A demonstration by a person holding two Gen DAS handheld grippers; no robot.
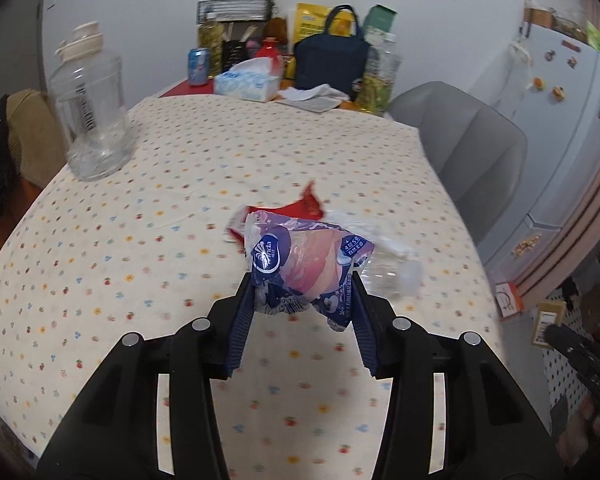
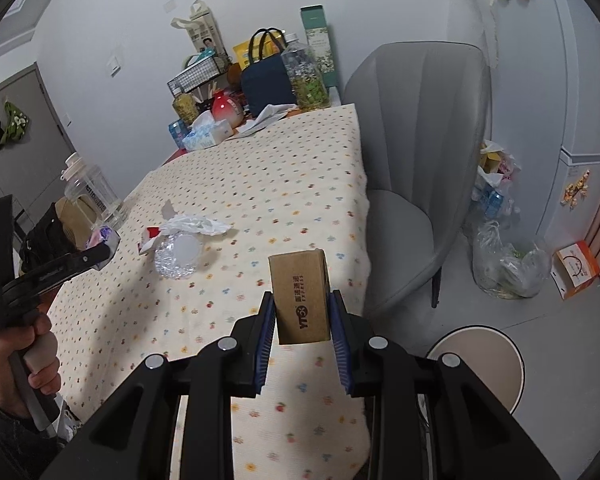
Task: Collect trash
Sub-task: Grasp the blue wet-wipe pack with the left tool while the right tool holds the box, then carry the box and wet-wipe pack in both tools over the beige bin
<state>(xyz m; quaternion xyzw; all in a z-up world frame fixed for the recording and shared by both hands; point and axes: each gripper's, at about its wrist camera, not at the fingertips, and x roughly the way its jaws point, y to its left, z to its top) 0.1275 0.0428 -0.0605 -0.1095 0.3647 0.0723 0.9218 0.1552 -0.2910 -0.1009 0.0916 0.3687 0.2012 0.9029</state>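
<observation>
My left gripper (image 1: pixel 302 280) is shut on a crumpled blue and pink tissue-pack wrapper (image 1: pixel 304 256), lifted just above the dotted tablecloth (image 1: pixel 100 260). Beyond it on the table lie a red wrapper (image 1: pixel 308 206) and a crushed clear plastic bottle (image 1: pixel 388 268). In the right wrist view my right gripper (image 2: pixel 301 296) is shut on a small brown cardboard box (image 2: pixel 298 276), held over the table's right edge. That view also shows the left gripper (image 2: pixel 96 254) in a hand at the left, the crushed bottle (image 2: pixel 178 254) and a crumpled white plastic scrap (image 2: pixel 198 224).
A large clear jar (image 1: pixel 90 108) stands at the table's left. A tissue box (image 1: pixel 246 82), a dark blue bag (image 1: pixel 330 62) and bottles crowd the far end. A grey chair (image 2: pixel 412 168) stands to the right, with trash bags (image 2: pixel 504 264) and a round white stool (image 2: pixel 480 364) on the floor.
</observation>
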